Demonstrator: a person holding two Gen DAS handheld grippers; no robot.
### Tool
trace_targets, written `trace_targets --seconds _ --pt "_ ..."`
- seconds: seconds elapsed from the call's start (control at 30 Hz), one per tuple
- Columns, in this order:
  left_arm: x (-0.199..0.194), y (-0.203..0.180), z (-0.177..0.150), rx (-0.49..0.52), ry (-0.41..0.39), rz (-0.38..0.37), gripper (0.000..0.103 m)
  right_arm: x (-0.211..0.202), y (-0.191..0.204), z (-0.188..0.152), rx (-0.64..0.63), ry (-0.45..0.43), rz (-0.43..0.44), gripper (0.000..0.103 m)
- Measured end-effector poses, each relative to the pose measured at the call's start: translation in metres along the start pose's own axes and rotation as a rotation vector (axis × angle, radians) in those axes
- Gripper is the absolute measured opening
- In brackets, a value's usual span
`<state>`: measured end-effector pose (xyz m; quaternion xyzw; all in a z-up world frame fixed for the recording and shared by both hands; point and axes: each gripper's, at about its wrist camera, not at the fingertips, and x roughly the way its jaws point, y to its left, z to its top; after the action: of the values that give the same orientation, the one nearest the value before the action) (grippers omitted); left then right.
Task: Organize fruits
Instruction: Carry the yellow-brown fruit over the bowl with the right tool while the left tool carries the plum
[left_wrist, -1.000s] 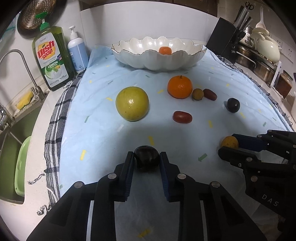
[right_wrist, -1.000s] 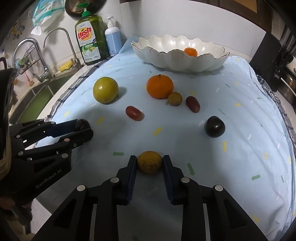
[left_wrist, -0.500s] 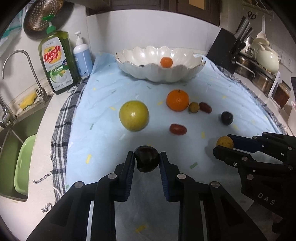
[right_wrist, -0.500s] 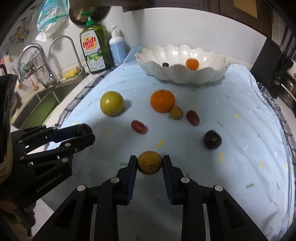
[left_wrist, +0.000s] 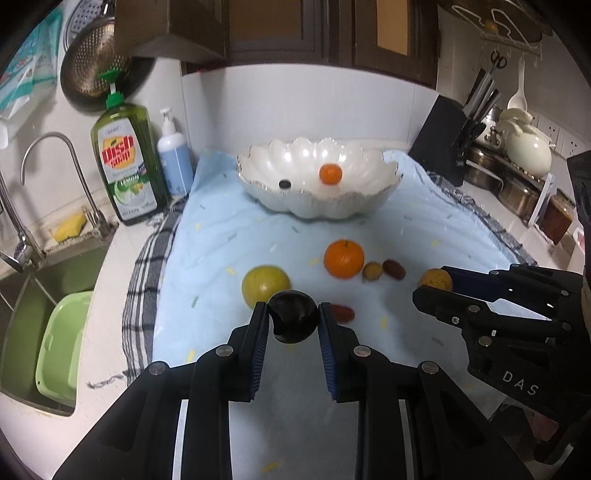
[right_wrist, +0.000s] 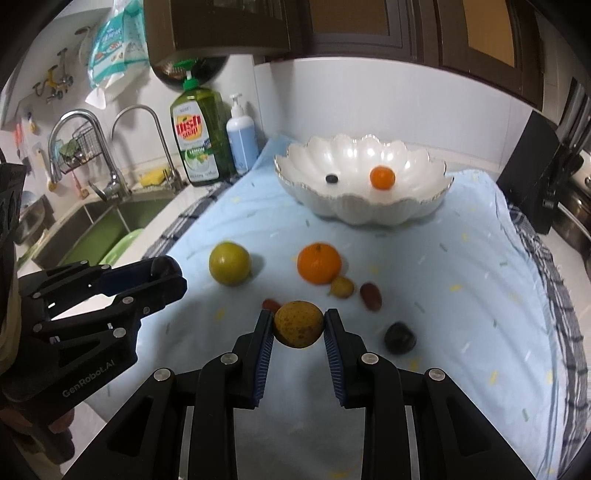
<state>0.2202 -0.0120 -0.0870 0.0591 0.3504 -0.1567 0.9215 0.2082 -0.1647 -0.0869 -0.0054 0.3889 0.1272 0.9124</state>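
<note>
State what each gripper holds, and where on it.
Left gripper: dark plum, pinched at its sides. Right gripper: speckled yellow fruit, pinched at its sides.

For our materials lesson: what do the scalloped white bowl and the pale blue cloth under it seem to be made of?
Scalloped white bowl: probably glazed ceramic or porcelain; it shows bright glossy highlights and a thin metallic-looking rim. Pale blue cloth: soft woven fabric, matt, with wrinkles and small printed flecks.
</note>
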Motion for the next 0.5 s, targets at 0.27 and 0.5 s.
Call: trace_targets --seconds 0.27,0.5 --pt "-0.007 -0.004 0.023 -0.012 -0.062 -0.002 0.027 -0.009 -0.006 0.022 -0.011 -0.061 0.007 0.029" --pt "-0.006 -0.007 0.049 -0.005 -0.112 -0.002 0.027 -0.013 -0.018 0.046 -0.011 -0.122 -0.008 0.029"
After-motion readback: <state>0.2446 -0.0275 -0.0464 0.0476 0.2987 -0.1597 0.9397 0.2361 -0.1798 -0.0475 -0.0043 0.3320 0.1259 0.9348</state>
